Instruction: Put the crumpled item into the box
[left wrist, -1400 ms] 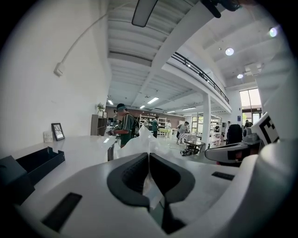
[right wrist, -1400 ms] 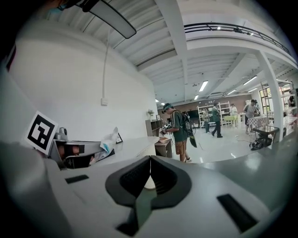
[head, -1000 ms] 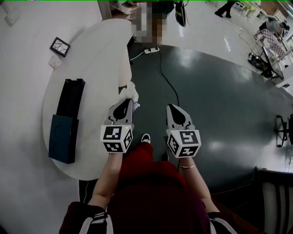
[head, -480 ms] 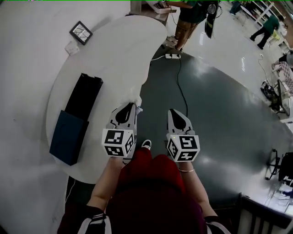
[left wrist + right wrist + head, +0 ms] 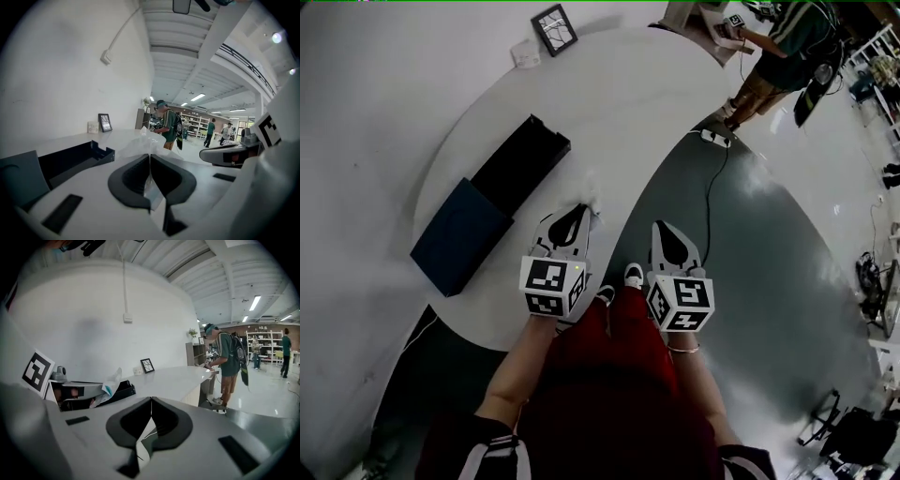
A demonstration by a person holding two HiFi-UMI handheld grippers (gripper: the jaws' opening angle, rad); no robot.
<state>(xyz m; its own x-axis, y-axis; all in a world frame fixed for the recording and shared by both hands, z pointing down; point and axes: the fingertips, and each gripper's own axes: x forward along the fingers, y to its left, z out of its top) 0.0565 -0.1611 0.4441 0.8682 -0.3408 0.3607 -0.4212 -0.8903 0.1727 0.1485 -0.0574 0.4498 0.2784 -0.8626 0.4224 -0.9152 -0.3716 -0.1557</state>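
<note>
Hung over the near right edge of the white surface, seemingly mid-carry. Called next for a swing left and far to the open black box. Clamped the left tool on a crumpled clear plastic wrapper, poking far, long axis near-to-far. Held the right tool closed, empty.

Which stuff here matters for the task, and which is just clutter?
Job:
crumpled plastic
left gripper, shut on it
black box
blue lid

Lying about:
picture frame
power strip
right gripper, shut, empty
</note>
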